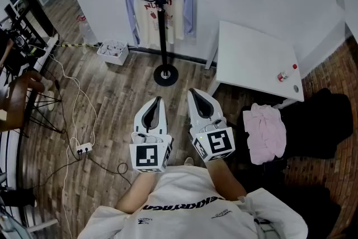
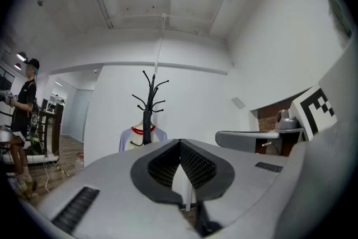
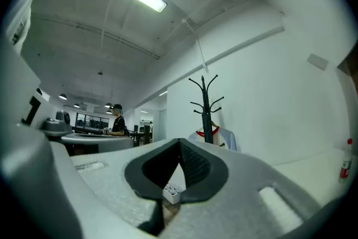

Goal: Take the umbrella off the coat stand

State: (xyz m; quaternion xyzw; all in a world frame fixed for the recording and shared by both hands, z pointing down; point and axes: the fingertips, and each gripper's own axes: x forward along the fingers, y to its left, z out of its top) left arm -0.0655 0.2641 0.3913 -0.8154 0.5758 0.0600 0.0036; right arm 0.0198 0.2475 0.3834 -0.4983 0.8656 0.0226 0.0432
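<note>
Grippers, two: left gripper and right gripper, held side by side over the wood floor and aimed toward the stand. Both clenched, jaw tips meeting, nothing grasped.

Coat stand, one: black, upright on a round base, against the white wall ahead of both grippers.

Raglan shirt, one: pale body, lavender sleeves, red collar, hung on the stand.

Umbrella: not made out in any view.

Table, one: white, just right of the stand; one small red-capped bottle near its right edge.

Pink cloth, one: heaped on the floor below the table.

White box, one: on the floor left of the stand.

Power strip, one: left of the left gripper.

Bystander, one: dark clothes and cap, well off to the left.
</note>
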